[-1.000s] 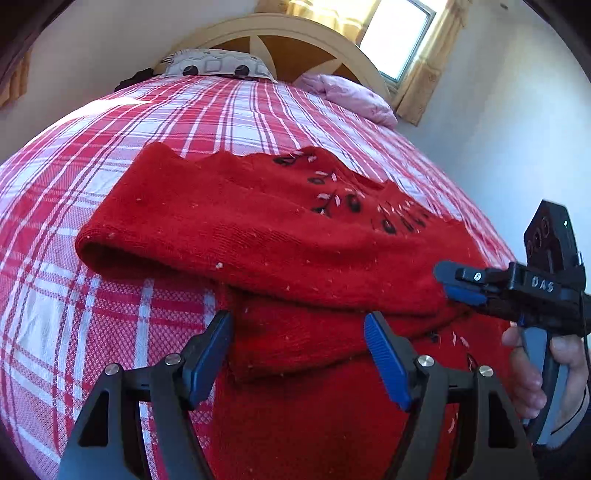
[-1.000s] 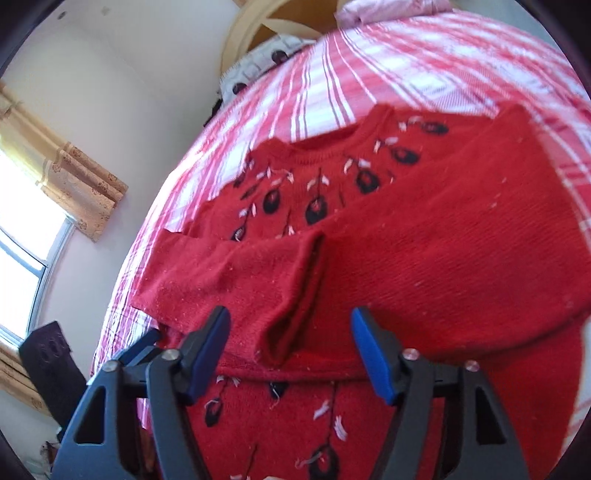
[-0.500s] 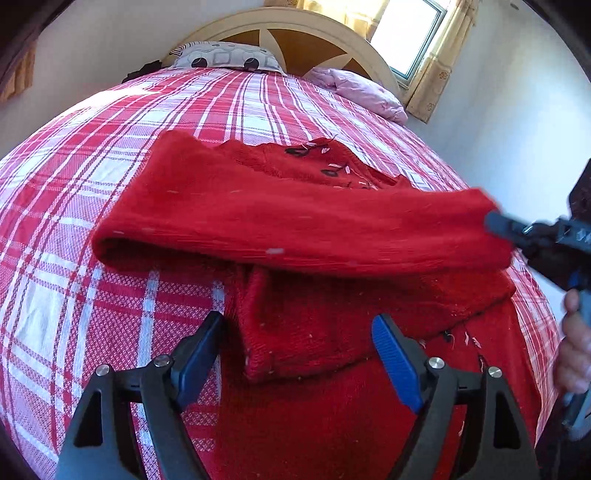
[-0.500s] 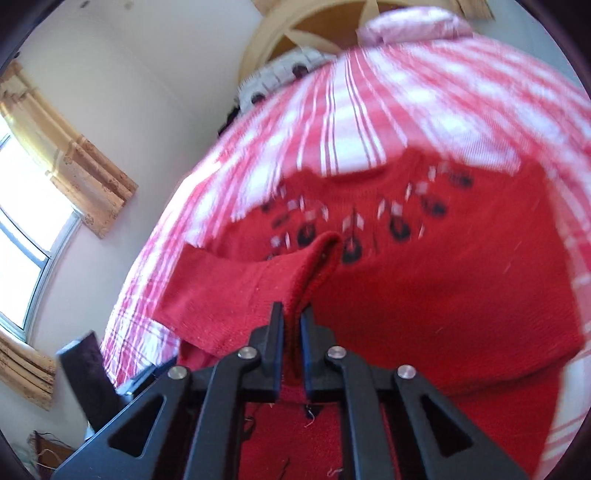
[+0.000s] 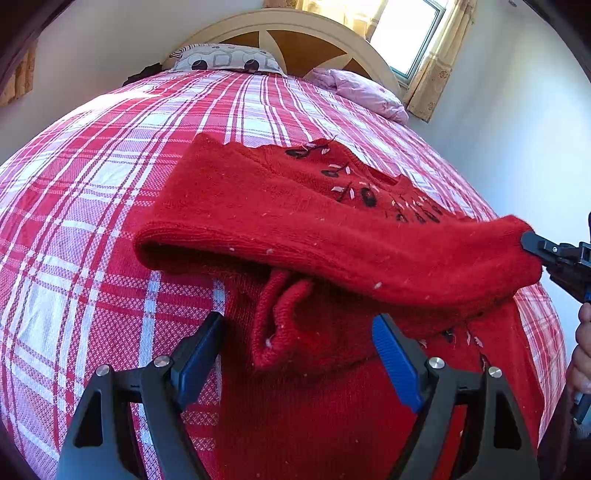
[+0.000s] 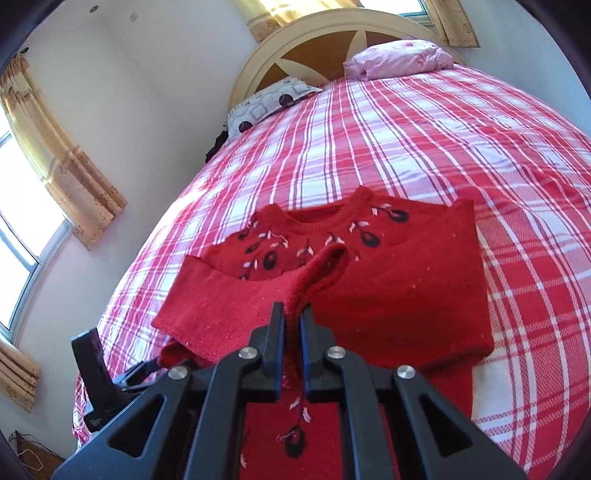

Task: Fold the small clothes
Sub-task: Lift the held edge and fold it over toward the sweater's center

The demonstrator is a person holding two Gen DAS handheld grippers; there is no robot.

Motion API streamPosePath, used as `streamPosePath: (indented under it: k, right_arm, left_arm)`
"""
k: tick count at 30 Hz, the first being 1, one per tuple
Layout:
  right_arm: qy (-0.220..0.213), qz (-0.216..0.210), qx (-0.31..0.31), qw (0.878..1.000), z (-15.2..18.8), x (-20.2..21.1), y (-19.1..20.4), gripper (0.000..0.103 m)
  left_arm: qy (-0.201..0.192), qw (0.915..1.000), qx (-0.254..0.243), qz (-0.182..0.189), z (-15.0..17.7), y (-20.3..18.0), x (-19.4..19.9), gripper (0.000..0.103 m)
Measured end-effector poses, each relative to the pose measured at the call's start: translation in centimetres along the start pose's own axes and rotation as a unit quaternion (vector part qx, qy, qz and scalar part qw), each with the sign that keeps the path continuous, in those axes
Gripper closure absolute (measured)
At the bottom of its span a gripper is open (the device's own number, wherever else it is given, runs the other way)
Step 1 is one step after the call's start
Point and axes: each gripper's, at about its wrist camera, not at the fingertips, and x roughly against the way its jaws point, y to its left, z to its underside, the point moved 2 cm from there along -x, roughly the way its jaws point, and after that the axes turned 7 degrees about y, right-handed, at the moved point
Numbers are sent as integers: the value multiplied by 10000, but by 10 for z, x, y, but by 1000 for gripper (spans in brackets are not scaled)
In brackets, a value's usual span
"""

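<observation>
No writing is legible; the right gripper pinches the red sweater's cuff, while the left gripper is spread wide, holding nothing.

left wrist: low, close, faces headboard | right wrist: same, angled | shared: sweater, bed

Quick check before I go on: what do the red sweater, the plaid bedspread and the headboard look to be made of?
Red sweater: soft knit, probably wool or acrylic; ribbed cuff, fuzzy matte surface, white lint specks, stitched dark motifs.
Plaid bedspread: woven cloth, likely cotton; a visible basket-like weave, matte.
Headboard: looks like wood, with a cream-painted arch and spokes over brown panels, smooth; I cannot tell solid wood from veneer.
</observation>
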Motion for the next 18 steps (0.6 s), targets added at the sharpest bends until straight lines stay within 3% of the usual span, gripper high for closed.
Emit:
streamPosePath:
  k: [3, 9, 12, 15, 18]
  right_arm:
    - [-59, -170, 117, 9998, -10, 4, 15, 93]
    - [-542, -553, 791, 9939, -52, 45, 86, 93]
    - [-736, -704, 1059, 9891, -62, 61, 114, 93]
    - [-816, -810, 1236, 9856, -62, 68, 130, 93]
    - [-850, -783, 1259, 9853, -55, 71, 126, 93]
  left_arm:
    - [39, 10000, 19, -46, -3, -1, 0, 21]
    - [76, 9994, 212, -255, -15, 6, -5, 21]
    - [19, 9983, 150, -566, -27, 9, -8, 21]
    - [-45, 9956, 673, -645, -33, 31, -9, 21]
    - [-293, 9911, 1277, -227, -26, 55, -2, 21]
